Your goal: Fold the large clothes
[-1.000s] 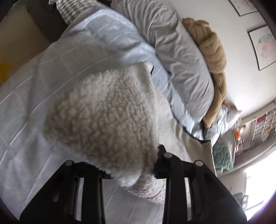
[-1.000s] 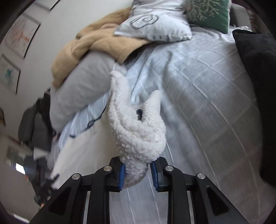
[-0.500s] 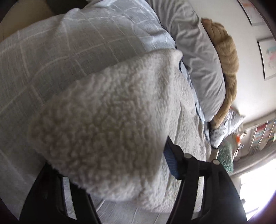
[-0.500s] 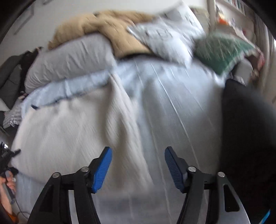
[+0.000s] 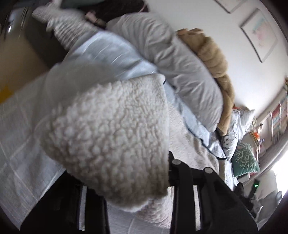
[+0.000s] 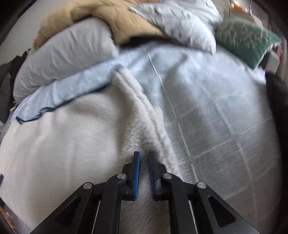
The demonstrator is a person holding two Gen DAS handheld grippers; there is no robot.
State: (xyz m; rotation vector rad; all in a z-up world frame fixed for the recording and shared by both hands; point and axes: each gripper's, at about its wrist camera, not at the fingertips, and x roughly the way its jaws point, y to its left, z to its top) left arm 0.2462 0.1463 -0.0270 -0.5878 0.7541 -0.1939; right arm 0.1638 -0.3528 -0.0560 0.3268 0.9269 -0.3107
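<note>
A large cream fleece garment (image 6: 68,129) lies spread on the bed. In the left wrist view a thick fold of its sherpa side (image 5: 111,133) drapes over my left gripper (image 5: 126,181) and hides the fingertips; the jaws are shut on it. My right gripper (image 6: 144,172) is low over the garment's right edge seam (image 6: 144,115), its blue pads nearly together with fleece between them.
The bed has a pale grey checked cover (image 6: 216,115). A grey pillow (image 6: 68,52), a tan blanket (image 6: 111,16), a patterned pillow (image 6: 180,23) and a green cushion (image 6: 246,39) lie at the head. A dark item (image 6: 277,100) sits at right.
My right gripper let go of the bunched fleece, swung open, then came down and closed on the garment's edge. My left gripper kept its hold and carried its fold across.
</note>
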